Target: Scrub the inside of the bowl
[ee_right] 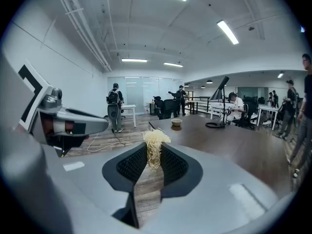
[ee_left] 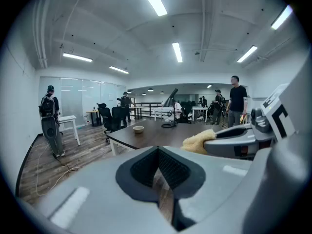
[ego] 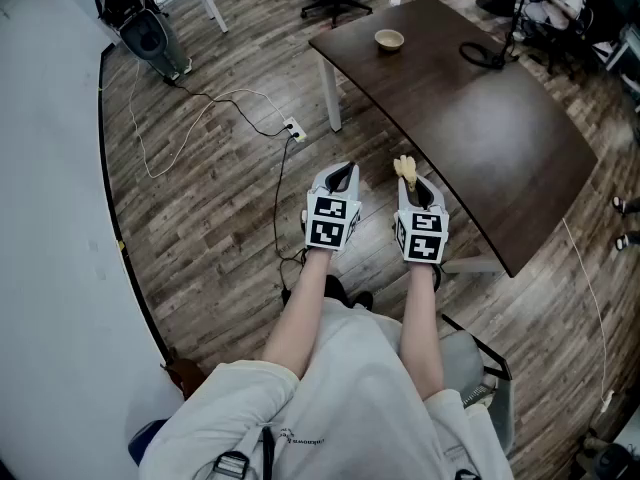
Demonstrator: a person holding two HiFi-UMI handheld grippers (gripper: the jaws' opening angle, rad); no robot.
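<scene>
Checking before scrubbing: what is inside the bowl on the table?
Nothing shows inside the bowl on the dark table; it is too small and far to rule out residue.

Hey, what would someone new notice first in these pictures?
The pale scrubber pinched in the right gripper, held over the wood floor beside the left gripper, which is shut and empty. Next, the small bowl at the far end of the dark table.

The bowl (ego: 389,39) is small, round and pale tan, sitting upright near the far end of the dark table (ego: 480,138). The scrubber (ego: 404,168) is a straw-coloured fibrous tuft just off the table's near side, pinched in the right gripper (ego: 410,180).
</scene>
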